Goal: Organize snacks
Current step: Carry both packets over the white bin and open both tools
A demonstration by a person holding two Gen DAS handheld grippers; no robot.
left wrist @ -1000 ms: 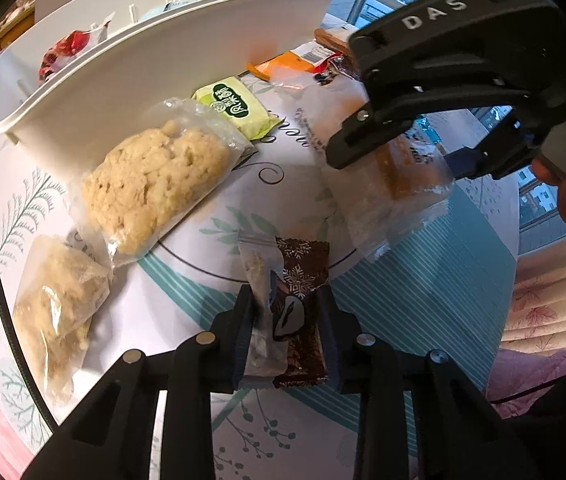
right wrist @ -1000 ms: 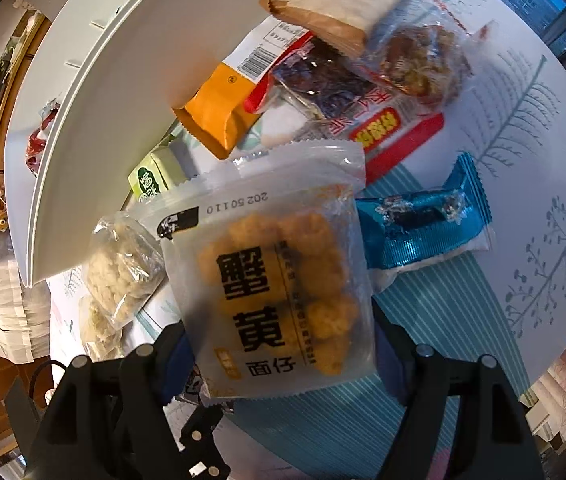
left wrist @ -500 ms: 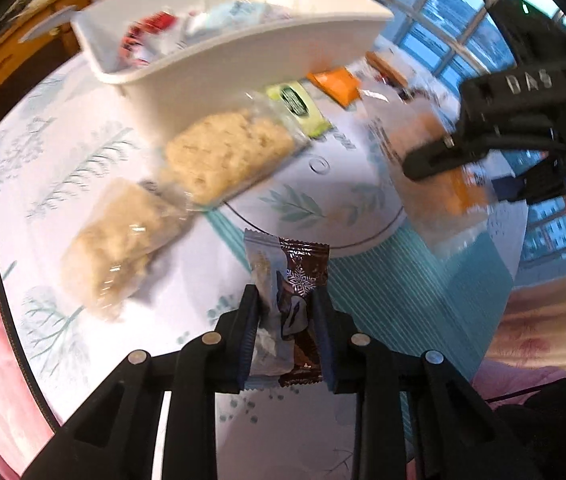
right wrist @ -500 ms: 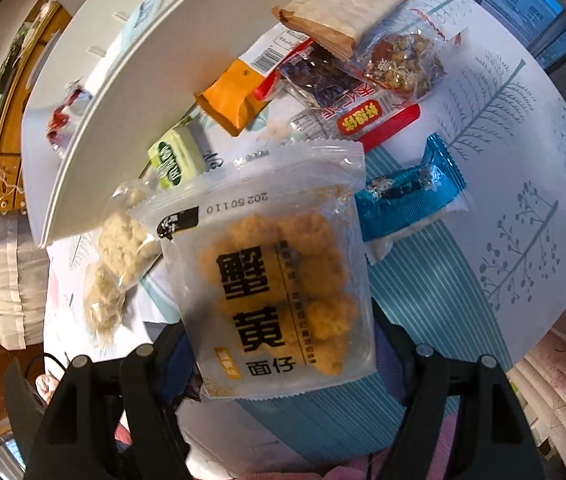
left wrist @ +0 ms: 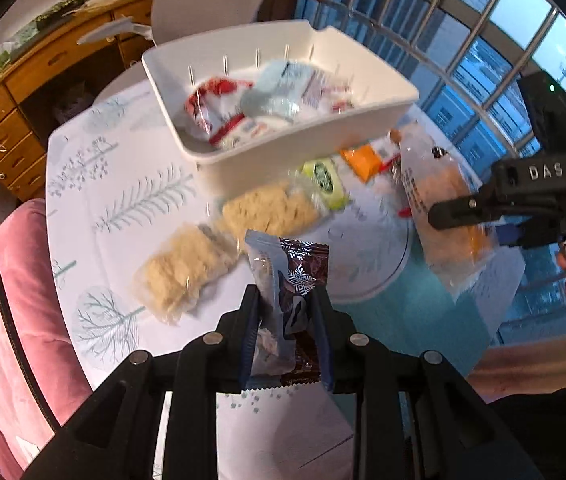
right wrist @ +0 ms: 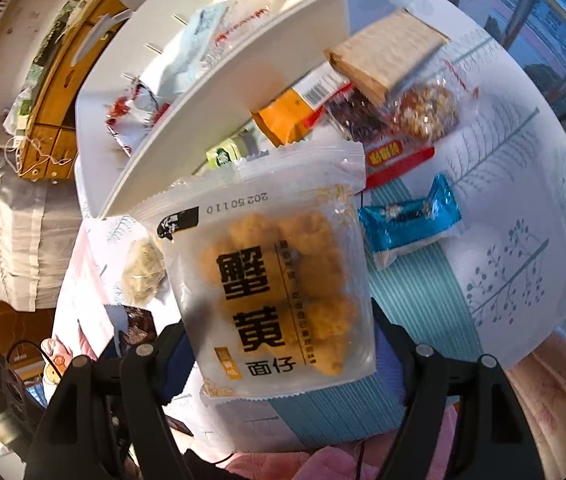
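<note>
My left gripper [left wrist: 286, 312] is shut on a brown snowflake-print snack packet [left wrist: 288, 280], lifted above the table. My right gripper [right wrist: 279, 344] is shut on a clear bag of orange puffs [right wrist: 279, 280], also held in the air; in the left wrist view that bag [left wrist: 447, 220] and the right gripper [left wrist: 479, 216] hang at the right. The white basket [left wrist: 295, 148] stands at the back of the table with several packets inside. Its wall [right wrist: 219, 92] fills the upper left of the right wrist view.
Two pale biscuit packs [left wrist: 267, 210] [left wrist: 183, 268] and a green packet [left wrist: 323, 180] lie before the basket. A blue packet [right wrist: 411, 220], an orange packet [right wrist: 283, 116], a brown paper pack [right wrist: 387, 54] and a red-labelled snack [right wrist: 399, 156] lie right of it. A pink sofa [left wrist: 7, 320] borders the table.
Both grippers have risen with their packets, so the table looks farther away. The left view now looks over the basket's rim into its inside.
</note>
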